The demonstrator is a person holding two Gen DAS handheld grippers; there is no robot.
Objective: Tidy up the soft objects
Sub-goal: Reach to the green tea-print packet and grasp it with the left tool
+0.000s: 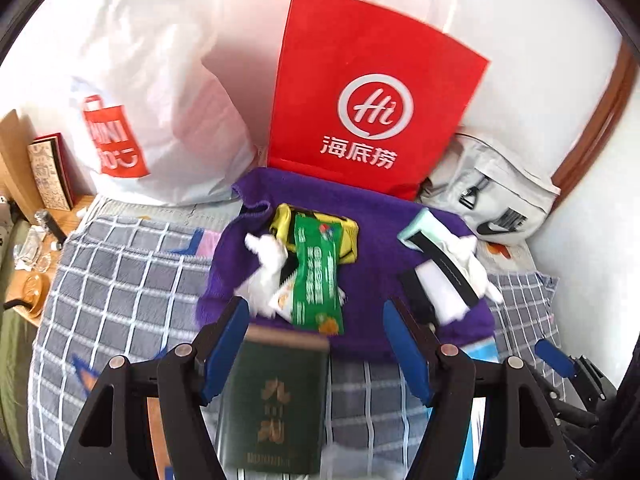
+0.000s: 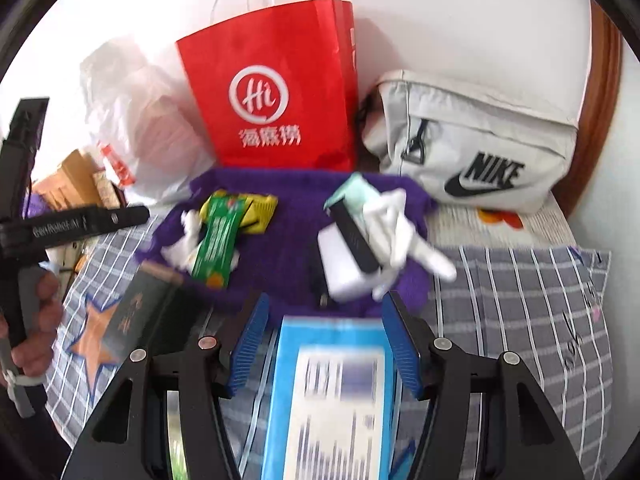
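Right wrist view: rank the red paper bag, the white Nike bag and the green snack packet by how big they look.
1. red paper bag
2. white Nike bag, close to the red bag in apparent size, so this order is unsure
3. green snack packet, clearly smallest

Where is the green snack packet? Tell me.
In both views the green snack packet lies on the purple cloth, atop a yellow pack, left of centre, before the red bag.
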